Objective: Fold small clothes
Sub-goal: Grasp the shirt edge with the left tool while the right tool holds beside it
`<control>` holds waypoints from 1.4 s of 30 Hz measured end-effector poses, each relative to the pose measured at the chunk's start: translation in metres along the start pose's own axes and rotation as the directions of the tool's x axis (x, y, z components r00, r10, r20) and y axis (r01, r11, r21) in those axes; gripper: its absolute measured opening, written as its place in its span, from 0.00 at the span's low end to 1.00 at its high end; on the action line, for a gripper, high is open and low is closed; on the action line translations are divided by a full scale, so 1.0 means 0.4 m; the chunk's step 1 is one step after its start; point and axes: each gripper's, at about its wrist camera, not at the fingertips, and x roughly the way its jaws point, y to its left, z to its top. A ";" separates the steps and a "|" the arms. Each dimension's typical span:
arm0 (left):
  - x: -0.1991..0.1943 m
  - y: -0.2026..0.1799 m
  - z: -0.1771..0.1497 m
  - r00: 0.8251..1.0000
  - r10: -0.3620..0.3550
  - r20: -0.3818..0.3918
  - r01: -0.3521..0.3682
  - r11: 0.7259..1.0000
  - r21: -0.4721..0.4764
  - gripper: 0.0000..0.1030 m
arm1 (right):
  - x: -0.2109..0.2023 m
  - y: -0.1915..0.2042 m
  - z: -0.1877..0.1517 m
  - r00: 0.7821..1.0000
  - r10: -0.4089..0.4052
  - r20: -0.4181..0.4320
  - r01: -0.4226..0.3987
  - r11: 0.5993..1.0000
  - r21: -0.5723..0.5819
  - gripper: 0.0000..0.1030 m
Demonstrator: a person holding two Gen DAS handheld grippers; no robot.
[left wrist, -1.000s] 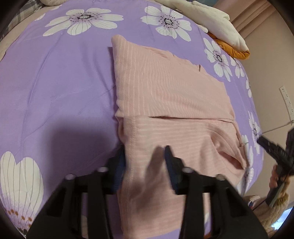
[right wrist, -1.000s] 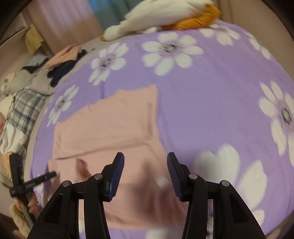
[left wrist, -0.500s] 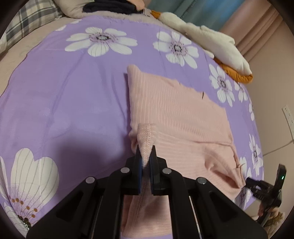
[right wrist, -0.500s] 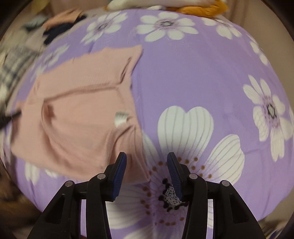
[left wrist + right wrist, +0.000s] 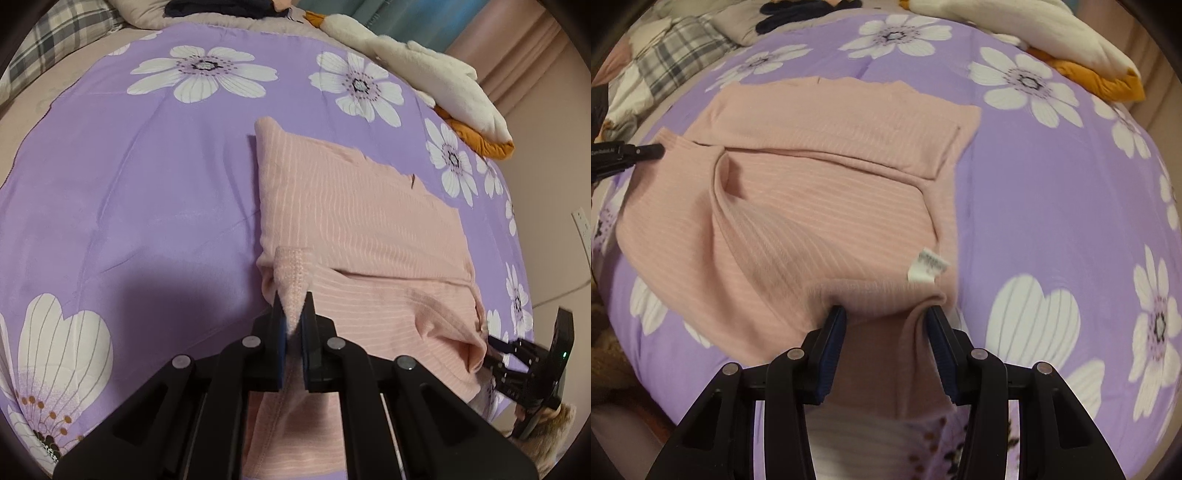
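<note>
Two grippers at one pink top (image 5: 354,221), spread partly folded on a purple floral sheet (image 5: 140,206). Left gripper (image 5: 293,325): jaws pressed together, pinching a raised hem corner at the top's near left edge. Right gripper (image 5: 886,325): jaws spread, fabric bunched between them at the opposite near corner, just below a white tag (image 5: 926,269).

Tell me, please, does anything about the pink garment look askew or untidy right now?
Yes. On the pink garment, a white care label sticks out by the near right edge, so that part lies inside out. A loose pucker gapes at the fold. The left tongs pinch one hem corner; the right tongs are open.
</note>
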 end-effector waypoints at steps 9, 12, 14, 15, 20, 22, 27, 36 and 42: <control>0.023 -0.002 -0.022 0.999 0.013 -0.042 -0.012 1.000 0.022 0.06 | -0.015 0.026 0.028 0.996 0.049 -0.073 -0.063 0.980 -0.191 0.36; 0.022 0.000 -0.024 0.999 0.014 -0.044 -0.014 1.000 0.016 0.06 | -0.043 0.019 0.038 0.994 0.086 -0.073 -0.100 0.972 -0.213 0.36; 0.022 0.002 -0.025 0.999 0.020 -0.047 -0.019 1.000 0.012 0.06 | -0.062 0.021 0.039 0.992 0.107 -0.064 -0.119 0.965 -0.232 0.36; 0.022 0.004 -0.025 0.999 0.020 -0.049 -0.020 1.000 0.011 0.06 | -0.068 0.024 0.040 0.992 0.112 -0.063 -0.124 0.963 -0.241 0.37; 0.021 0.004 -0.024 0.999 0.019 -0.050 -0.018 1.000 0.008 0.06 | -0.068 0.044 0.039 0.992 0.091 -0.082 -0.113 0.942 -0.317 0.40; 0.025 0.003 -0.024 0.998 0.020 -0.054 -0.020 1.000 0.010 0.06 | -0.060 0.054 0.040 0.992 0.085 -0.097 -0.113 0.934 -0.339 0.44; 0.031 0.003 -0.025 0.998 0.009 -0.060 -0.009 1.000 0.006 0.06 | -0.034 0.075 0.063 0.988 0.071 -0.135 -0.123 0.895 -0.429 0.51; 0.047 0.011 -0.032 0.997 -0.024 -0.071 0.021 0.999 -0.035 0.06 | 0.042 0.083 0.072 0.962 0.143 -0.231 -0.232 0.875 -0.424 0.21; 0.048 0.011 -0.031 0.997 -0.027 -0.066 0.023 0.999 -0.048 0.06 | 0.033 0.030 0.080 0.973 0.123 -0.194 -0.172 0.950 -0.262 0.02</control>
